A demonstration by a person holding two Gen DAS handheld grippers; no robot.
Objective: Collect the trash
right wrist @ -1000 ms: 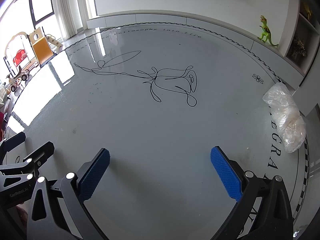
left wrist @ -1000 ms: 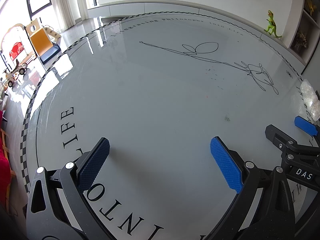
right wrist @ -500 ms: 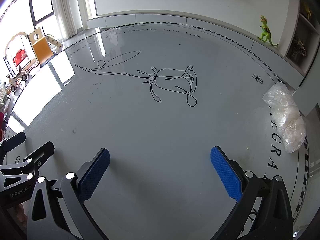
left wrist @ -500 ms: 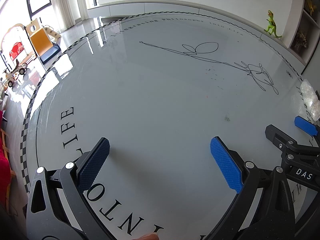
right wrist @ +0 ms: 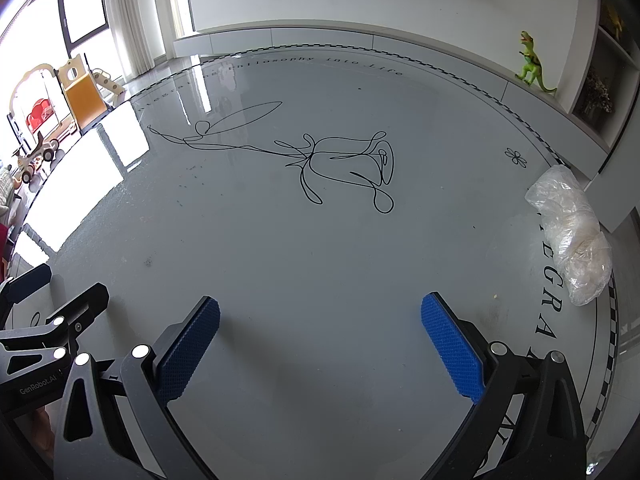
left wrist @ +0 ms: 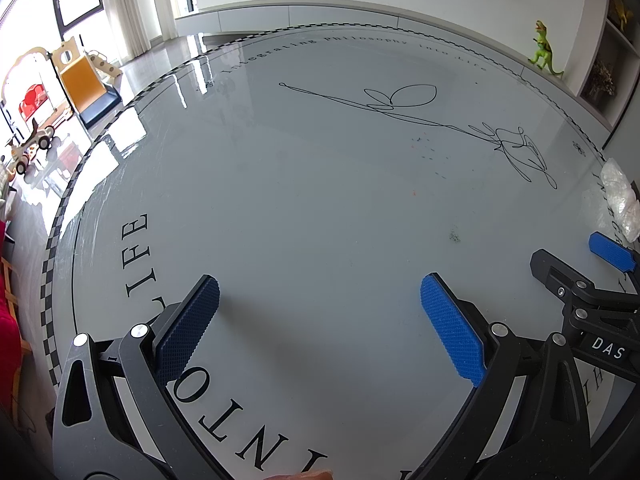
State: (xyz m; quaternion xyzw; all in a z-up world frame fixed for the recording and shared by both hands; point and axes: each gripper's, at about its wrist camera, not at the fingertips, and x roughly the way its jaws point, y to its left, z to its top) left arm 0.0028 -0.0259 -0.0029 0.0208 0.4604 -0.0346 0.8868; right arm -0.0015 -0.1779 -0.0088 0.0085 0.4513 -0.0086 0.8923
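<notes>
A crumpled clear plastic bag (right wrist: 570, 236) lies near the right rim of the round grey table (right wrist: 320, 248); it also shows at the far right of the left wrist view as the plastic bag (left wrist: 620, 200). My right gripper (right wrist: 320, 340) is open, low over the table, with the bag off to its front right and nothing between its fingers. My left gripper (left wrist: 320, 328) is open too, over the printed letters near the table's front. Small dark crumbs (left wrist: 454, 236) and an orange speck (left wrist: 415, 192) dot the surface.
The right gripper's fingers (left wrist: 612, 252) show at the right of the left wrist view; the left gripper's fingers (right wrist: 60, 312) show at the left of the right wrist view. A green toy dinosaur (right wrist: 532, 64) stands on the ledge behind. Children's toys (left wrist: 60, 80) stand on the floor at left.
Both grippers and the bag stay where they were. A fingertip has come into sight at the bottom edge of the left wrist view.
</notes>
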